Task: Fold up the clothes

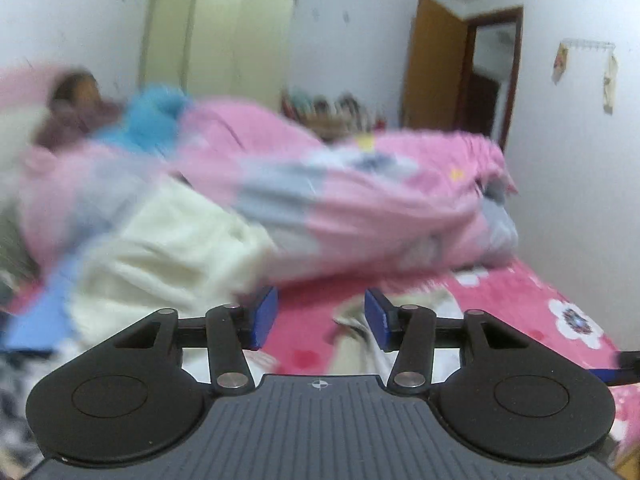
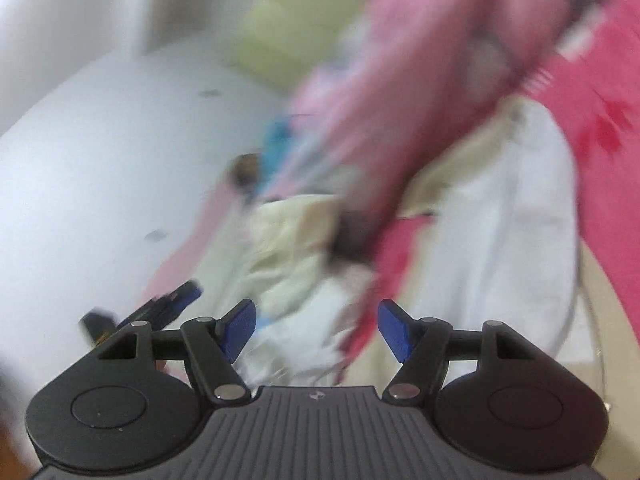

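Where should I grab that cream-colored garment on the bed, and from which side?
Probably take the cream garment by its near edge, where it thins out on the pink bedsheet, coming in from the foot of the bed. Its far part lies under the pink quilt. Both the left gripper and right gripper are open and empty. Blur hides any hem.

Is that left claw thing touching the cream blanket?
Cannot tell. In the blurry left wrist view the open left gripper overlaps the cream blanket, showing neither contact nor gap.

The left wrist view looks low across the bed [image 1: 520,292] toward the door [image 1: 436,64]. The right wrist view is tilted, close above. Both share the quilt [image 1: 360,200] [image 2: 400,80].
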Motion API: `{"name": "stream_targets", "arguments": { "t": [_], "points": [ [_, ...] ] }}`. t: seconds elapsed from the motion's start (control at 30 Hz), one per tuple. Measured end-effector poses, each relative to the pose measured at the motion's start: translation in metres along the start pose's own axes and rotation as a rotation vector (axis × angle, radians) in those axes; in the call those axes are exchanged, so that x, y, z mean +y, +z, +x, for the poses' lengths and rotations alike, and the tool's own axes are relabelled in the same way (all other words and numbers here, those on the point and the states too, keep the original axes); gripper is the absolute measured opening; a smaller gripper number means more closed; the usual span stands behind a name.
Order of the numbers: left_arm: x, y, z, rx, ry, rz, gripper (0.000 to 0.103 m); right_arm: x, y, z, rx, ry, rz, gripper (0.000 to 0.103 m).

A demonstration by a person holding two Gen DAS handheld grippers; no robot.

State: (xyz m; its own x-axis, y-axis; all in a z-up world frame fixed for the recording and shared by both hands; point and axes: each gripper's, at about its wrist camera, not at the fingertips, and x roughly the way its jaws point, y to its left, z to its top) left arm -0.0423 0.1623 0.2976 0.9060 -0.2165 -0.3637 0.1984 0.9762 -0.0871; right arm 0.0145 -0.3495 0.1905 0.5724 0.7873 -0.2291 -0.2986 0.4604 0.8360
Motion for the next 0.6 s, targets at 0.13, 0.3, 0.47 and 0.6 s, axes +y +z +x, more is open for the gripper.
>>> {"name": "stream_targets", "arguments": {
  "t": [0.13, 0.3, 0.47, 0.6],
  "points": [
    [0.009, -0.046, -0.016, 0.055, 0.020, 0.022, 0.054, 0.022, -0.045, -0.018, 0.019, -0.020, -0.093, 0.081],
    [-0.004, -0.142, 0.020, 0.164, 0.030, 0.131, 0.055, 0.021, -0.097, 0.011, 0.102, -0.141, -0.153, 0.079],
    [-0.021, -0.237, 0.054, 0.251, 0.050, 0.253, 0.054, 0.023, -0.141, 0.064, 0.137, -0.307, -0.295, 0.074],
    [-0.036, -0.282, 0.067, 0.249, 0.071, 0.390, 0.055, 0.052, -0.171, 0.082, 0.050, -0.340, -0.488, 0.074]
  ]
}}
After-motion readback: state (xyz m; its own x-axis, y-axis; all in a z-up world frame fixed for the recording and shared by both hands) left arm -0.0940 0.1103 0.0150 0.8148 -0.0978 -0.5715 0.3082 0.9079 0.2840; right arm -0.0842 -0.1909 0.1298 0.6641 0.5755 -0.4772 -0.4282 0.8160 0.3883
